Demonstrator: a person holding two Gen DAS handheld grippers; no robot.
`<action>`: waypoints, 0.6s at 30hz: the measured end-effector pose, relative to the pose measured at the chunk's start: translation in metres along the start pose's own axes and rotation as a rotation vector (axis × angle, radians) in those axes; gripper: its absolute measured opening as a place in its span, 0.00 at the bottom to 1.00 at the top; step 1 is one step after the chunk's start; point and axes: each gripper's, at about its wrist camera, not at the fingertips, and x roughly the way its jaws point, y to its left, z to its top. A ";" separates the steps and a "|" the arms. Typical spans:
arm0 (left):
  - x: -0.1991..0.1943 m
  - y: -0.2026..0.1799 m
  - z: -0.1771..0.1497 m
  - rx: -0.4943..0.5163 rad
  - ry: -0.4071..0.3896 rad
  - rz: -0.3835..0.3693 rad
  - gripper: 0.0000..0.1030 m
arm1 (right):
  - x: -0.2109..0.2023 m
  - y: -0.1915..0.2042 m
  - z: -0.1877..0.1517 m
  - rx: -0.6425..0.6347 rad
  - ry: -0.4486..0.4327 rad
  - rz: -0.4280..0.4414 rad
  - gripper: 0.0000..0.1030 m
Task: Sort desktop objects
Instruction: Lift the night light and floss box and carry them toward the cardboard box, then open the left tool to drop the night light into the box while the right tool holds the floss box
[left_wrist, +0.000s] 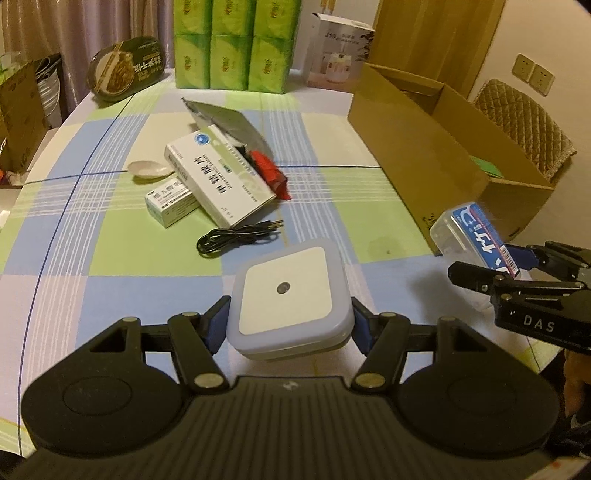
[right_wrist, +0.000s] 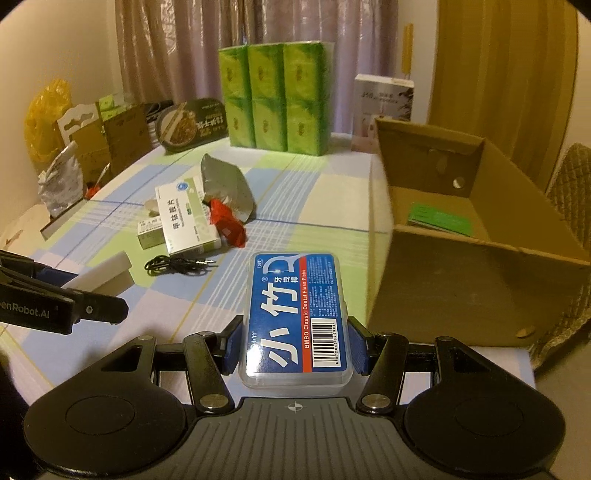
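the sorting looks partly done, judging from how things lie: the cardboard box (right_wrist: 461, 258) on the right of the tabletop (left_wrist: 110, 258) holds only a green flat item (right_wrist: 439, 218) so far. left on the cloth is a small heap: a large medicine box (left_wrist: 218, 177) lying over a smaller one (left_wrist: 170, 203), a red wrapper (left_wrist: 271, 173), a silver pouch (left_wrist: 225, 118), a pale spoon (left_wrist: 149, 170) and a black cable (left_wrist: 232, 238).

both hands are loaded. the left gripper (left_wrist: 290, 328) is clamped on the sides of a white square night light (left_wrist: 290, 295), held clear above the cloth and angled downward. the right gripper (right_wrist: 295, 345) is closed on a clear dental floss pick case (right_wrist: 295, 317) (blue label up), tilted down, just beside the box's near wall and not yet over its opening.
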 end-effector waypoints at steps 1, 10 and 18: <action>-0.001 -0.002 0.000 0.005 -0.001 -0.002 0.59 | -0.003 -0.002 0.000 0.002 -0.005 -0.003 0.52; -0.008 -0.026 0.008 0.049 -0.016 -0.034 0.59 | -0.030 -0.023 0.006 0.013 -0.046 -0.043 0.52; -0.003 -0.064 0.035 0.115 -0.042 -0.095 0.59 | -0.054 -0.061 0.027 0.039 -0.111 -0.112 0.52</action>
